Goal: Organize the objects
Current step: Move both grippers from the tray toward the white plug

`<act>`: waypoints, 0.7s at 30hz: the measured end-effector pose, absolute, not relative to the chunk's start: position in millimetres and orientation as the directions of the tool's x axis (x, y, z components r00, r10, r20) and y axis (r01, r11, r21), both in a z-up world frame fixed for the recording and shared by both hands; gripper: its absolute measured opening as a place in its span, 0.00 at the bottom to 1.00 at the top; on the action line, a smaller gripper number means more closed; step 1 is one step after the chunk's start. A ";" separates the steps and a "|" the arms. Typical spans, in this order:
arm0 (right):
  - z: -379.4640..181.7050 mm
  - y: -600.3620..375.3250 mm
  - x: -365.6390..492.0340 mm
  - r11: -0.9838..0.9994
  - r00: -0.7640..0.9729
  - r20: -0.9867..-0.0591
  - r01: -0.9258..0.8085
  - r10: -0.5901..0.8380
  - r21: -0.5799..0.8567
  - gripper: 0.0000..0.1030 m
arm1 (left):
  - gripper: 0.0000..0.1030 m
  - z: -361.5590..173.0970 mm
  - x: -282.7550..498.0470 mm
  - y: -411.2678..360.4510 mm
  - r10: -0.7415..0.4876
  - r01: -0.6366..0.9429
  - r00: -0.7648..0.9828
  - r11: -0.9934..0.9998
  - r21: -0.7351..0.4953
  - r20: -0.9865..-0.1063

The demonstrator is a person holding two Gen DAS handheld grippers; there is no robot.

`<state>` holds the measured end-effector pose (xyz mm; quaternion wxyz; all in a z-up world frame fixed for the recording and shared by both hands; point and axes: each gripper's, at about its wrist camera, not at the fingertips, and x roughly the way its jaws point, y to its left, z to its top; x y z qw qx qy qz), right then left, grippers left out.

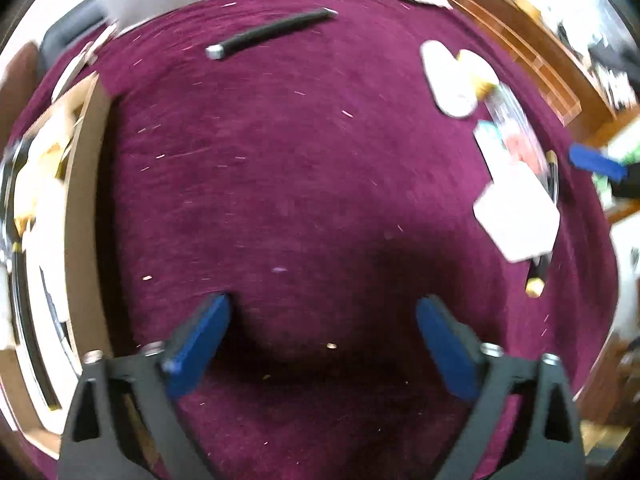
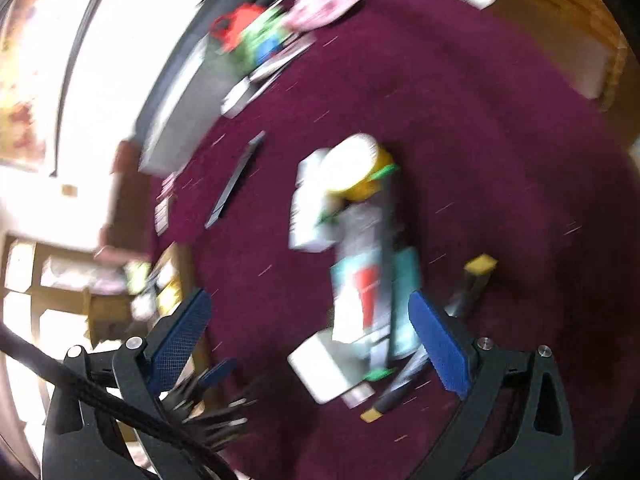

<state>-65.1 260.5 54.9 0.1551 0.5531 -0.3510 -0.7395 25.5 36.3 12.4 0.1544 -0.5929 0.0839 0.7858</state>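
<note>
Work surface is a maroon cloth (image 1: pixel 280 160) covering a table; wooden furniture shows at its far edge and a cardboard box (image 1: pixel 86 208) with mixed contents stands along the cloth's left side in the left wrist view. Both views are blurred, so small labels are unreadable.

Main clutter: a loose pile of packets and boxes (image 2: pixel 360 260) in the middle of the right wrist view. In it I make out a white box (image 2: pixel 324 368) nearest me, a teal-and-red packet, and a white-lidded yellow tub (image 2: pixel 356 168) at the far end. A dark pen with a yellow end (image 2: pixel 384 404) lies against the pile's near edge. A long dark rod (image 1: pixel 272 32) lies apart, well across the cloth.

Left gripper (image 1: pixel 322 340): fingers wide, nothing between them, bare cloth beneath. Right gripper (image 2: pixel 310 340): fingers wide, empty, angled down with the near end of the pile between the jaws in view; contact I cannot tell.

Judgement: this is the approach to a pick, nothing yet gathered by either hand. I read the white box as the likeliest target. Next move calls for lowering the right fingers either side of one item only, squaring to its narrow faces, and closing without dragging the neighbours. The box on the left looks like the destination, though I cannot confirm it.
</note>
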 end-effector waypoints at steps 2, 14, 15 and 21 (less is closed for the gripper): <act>49.7 246.9 -59.8 -0.711 -0.290 -0.715 -0.141 -0.636 0.689 0.97 | 0.99 8.8 34.6 46.4 0.101 -0.375 -0.294 -0.927 0.017 -0.950; 27.0 208.0 -51.9 -0.451 -0.182 -0.469 -0.133 -0.864 0.883 0.97 | 0.98 7.4 48.8 47.4 0.134 -0.397 -0.322 -0.918 0.005 -0.937; 29.3 212.9 -51.5 -0.490 -0.194 -0.507 -0.133 -0.840 0.862 0.97 | 0.98 7.2 50.1 48.0 0.136 -0.402 -0.322 -0.916 0.005 -0.937; 33.9 266.6 -35.5 -0.606 -0.327 -0.646 -0.228 -0.690 0.762 0.97 | 0.97 29.0 38.0 26.2 0.274 -0.370 -0.203 -0.910 -0.185 -0.940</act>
